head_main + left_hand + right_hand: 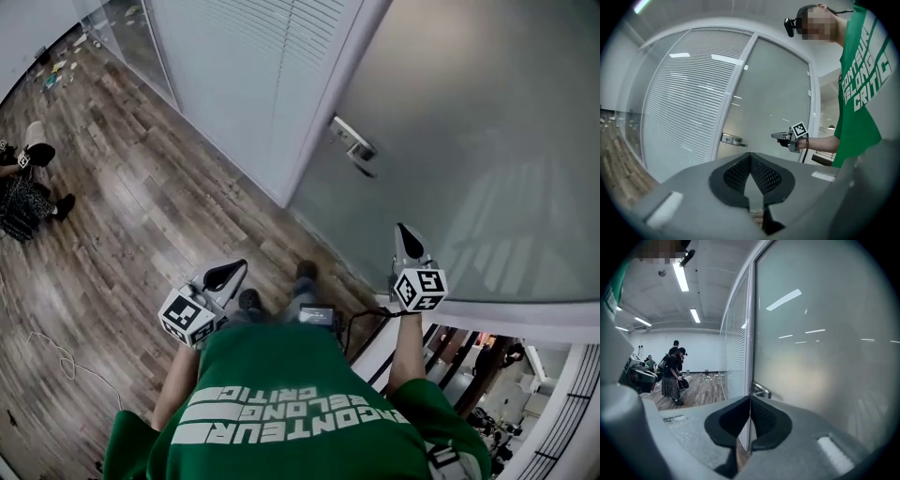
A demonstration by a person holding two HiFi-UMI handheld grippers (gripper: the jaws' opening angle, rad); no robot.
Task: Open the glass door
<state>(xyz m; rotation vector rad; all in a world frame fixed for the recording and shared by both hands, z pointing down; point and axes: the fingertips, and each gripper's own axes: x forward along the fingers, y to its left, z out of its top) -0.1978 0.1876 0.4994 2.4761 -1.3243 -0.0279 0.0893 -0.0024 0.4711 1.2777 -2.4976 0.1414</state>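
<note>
Both pairs of jaws closed together and empty, the left gripper [228, 274] hangs at eight o'clock as the right gripper [405, 239] faces the frosted glass door [487, 131], whose lever handle [354, 146], at its eleven o'clock, likely needs a steady downward press before any pull.

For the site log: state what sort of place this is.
Probably an office: a frosted glass door with a metal lever handle, a blind-lined glazed partition beside it, wood-plank flooring and ceiling strip lights.
</note>
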